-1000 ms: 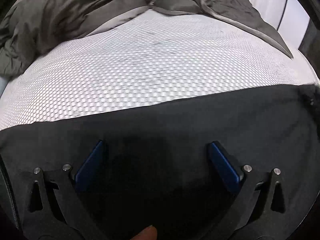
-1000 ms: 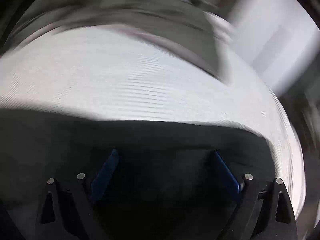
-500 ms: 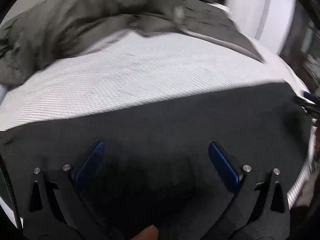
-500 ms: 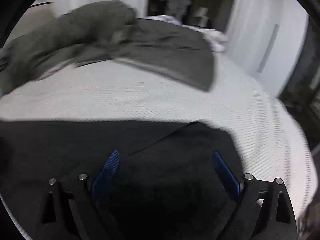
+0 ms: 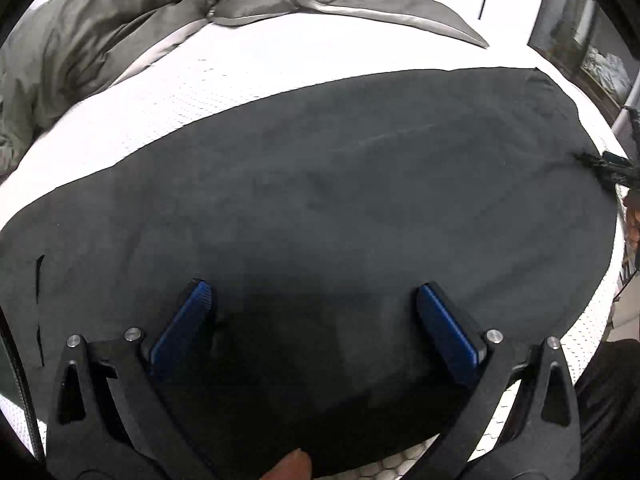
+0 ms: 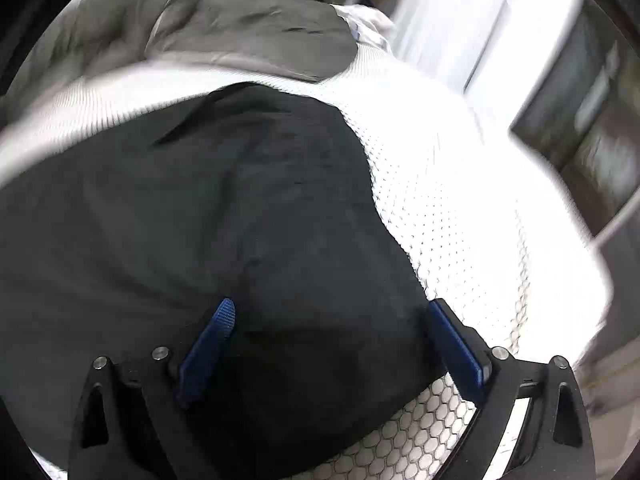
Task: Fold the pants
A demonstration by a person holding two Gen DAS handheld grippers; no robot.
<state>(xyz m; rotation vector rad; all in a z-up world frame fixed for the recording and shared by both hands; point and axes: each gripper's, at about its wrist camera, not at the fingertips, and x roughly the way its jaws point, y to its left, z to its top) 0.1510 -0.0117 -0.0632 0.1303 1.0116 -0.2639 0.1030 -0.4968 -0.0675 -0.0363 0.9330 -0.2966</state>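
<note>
On the white bed [image 5: 280, 64], both grippers — left [image 5: 314, 304], right [image 6: 330, 312], each wide and empty — have lifted back, baring far more of the flat pants [image 5: 320, 200]; next fold looks due.

One pair of black pants [image 5: 320, 200], one white bed [image 5: 280, 64], one grey duvet [image 5: 100, 24], two tongs, left tongs [image 5: 314, 300] and right tongs [image 6: 332, 312], one fingertip [image 5: 290, 468]

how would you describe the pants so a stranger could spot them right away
A white honeycomb-textured bed cover fills the scene, with a rumpled grey duvet bunched at its far end. The pants are the flat black cloth spread across the near part, far darker and smoother than the duvet.
</note>
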